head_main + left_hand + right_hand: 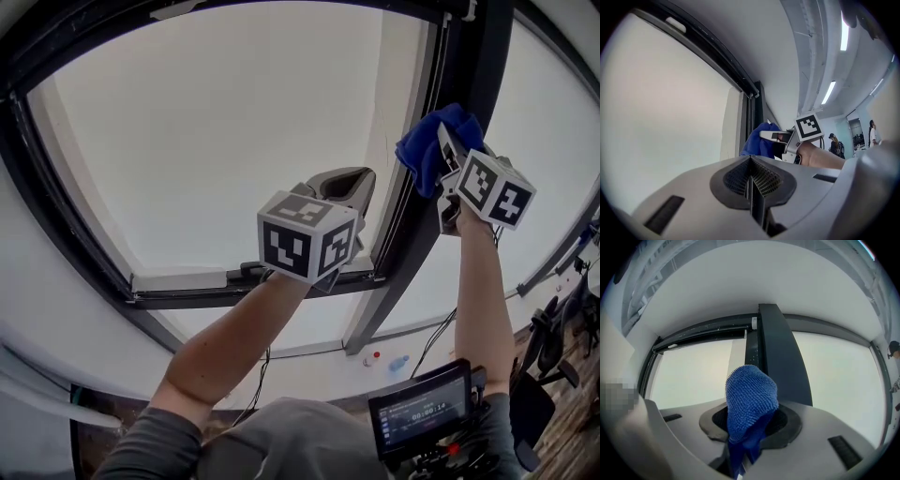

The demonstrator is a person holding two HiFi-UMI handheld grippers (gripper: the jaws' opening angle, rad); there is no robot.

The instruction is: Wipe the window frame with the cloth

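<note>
- My right tool is clenched on the cloth. A blue wad of it sticks out past the jaws, and the rest hangs down between them.
- My left tool is clenched too, with nothing in it (the ribbed pads meet in one line).
- What matters for the next stroke is the dark post of the frame. It lies straight ahead of the cloth, just behind the wad in the right gripper view.
- In the head view the cloth sits against the left edge of this post, high up on it. I cannot say for sure that it presses there already.
- The long axis of the post runs up and down the window, from the cloth to the top rail. So I judge that the wipe should go along this line, not across it.
- The right hand is clearly the nearer one. The left tool hangs to the left of the post, in front of the left pane and lower down, apart from the cloth.
- Count: one cloth, two tools, one post, and two panes, one at each side of the post.
- The risk I see is that only the tip of the wad meets the post, so a slanted stroke could slide it onto the glass.
</note>
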